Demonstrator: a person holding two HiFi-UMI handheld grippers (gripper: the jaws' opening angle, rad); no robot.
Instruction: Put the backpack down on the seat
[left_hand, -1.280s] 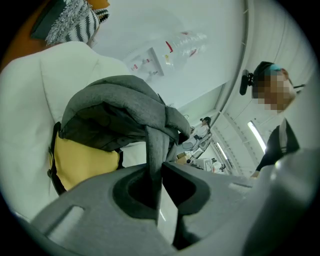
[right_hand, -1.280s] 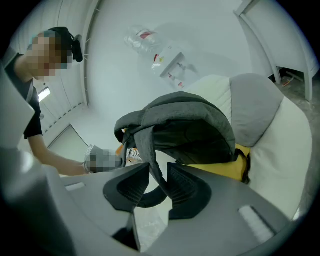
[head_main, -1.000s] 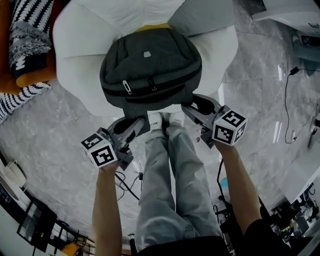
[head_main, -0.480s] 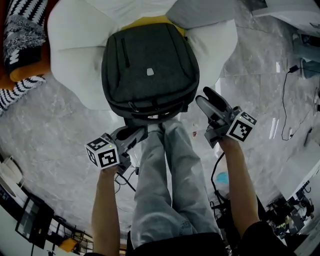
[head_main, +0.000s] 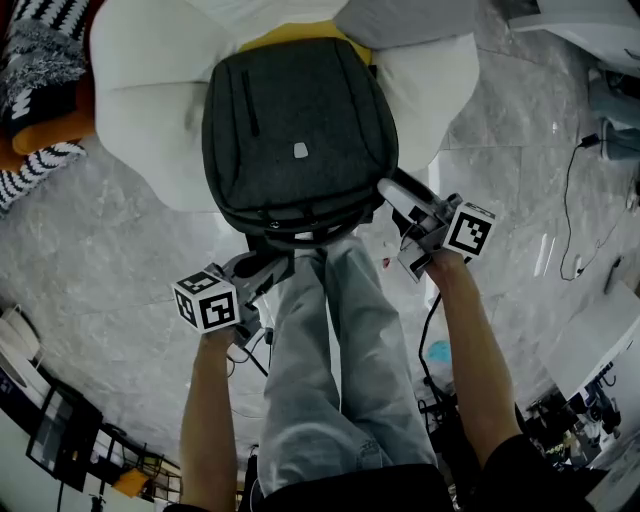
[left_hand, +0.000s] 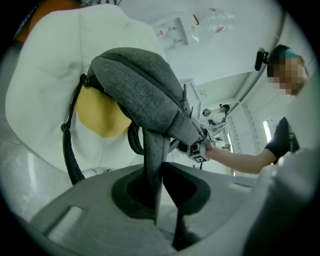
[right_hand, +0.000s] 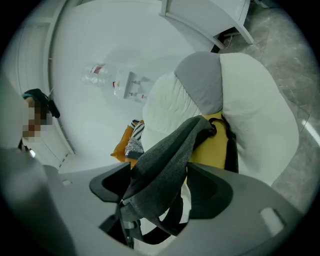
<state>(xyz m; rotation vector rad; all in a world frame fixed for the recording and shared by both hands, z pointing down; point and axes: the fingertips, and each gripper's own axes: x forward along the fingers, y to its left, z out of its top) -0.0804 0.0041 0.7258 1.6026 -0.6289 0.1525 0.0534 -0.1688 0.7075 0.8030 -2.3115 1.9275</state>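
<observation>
the fingers of the left gripper (left_hand: 159, 169) are pressed together on a grey strap (left_hand: 153, 145) of the backpack (head_main: 300, 130), and the strap runs taut from between them up to the bag's underside. the fingers of the right gripper (right_hand: 160, 187) stand wide and are opening; a broad shoulder strap (right_hand: 167, 160) lies loosely between them, with neither pad pressing on it. in the head view both grippers sit at the backpack's near edge, the left one low beside the person's legs (head_main: 335, 380), the right one just beside the bag's corner. the dark grey backpack lies front-up on the white seat (head_main: 140, 110), its far end against a yellow cushion (head_main: 300, 35). around the seat is grey marbled floor (head_main: 100, 300), and a striped black-and-white cloth (head_main: 40, 60) lies off to the left.
</observation>
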